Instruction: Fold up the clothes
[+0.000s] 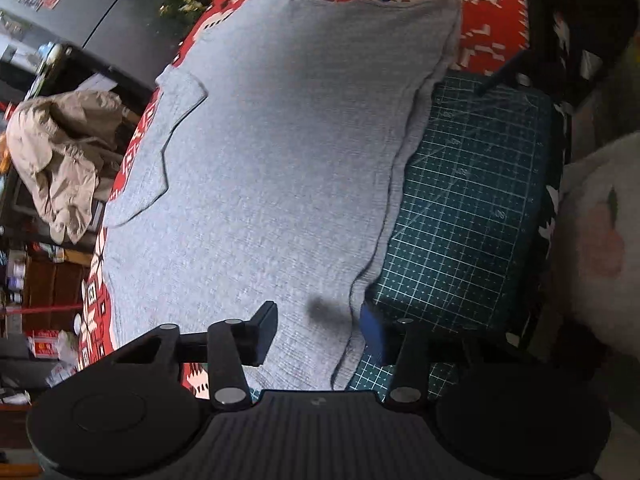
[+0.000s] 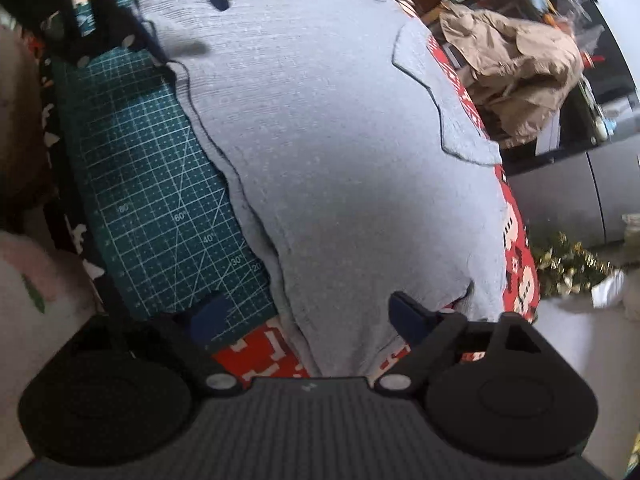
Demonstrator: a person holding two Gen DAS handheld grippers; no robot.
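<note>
Grey garment [image 1: 280, 168], a soft ribbed knit already folded into a long rectangle, lies flat across a red-and-white patterned cloth [image 1: 492, 20] and partly over a dark green cutting mat [image 1: 472, 200] printed with a pale grid. Its long axis runs away from each camera, from one gripper to the other, and a folded flap with a stepped edge [image 2: 448, 92] lies on the side away from the mat. Two layered hems show along the edge by the mat. The left gripper [image 1: 318, 332] straddles one short end near the corner, its fingers spread either side of the fabric, which lies between them; whether the blue pads [image 1: 374, 332] press it I cannot tell. The right gripper [image 2: 308, 318] straddles the opposite short end, fingers spread wide and clear of the cloth. Beyond the table a crumpled beige jacket [image 2: 516, 72] sits heaped. The room's edges are blurred and hard to read.
</note>
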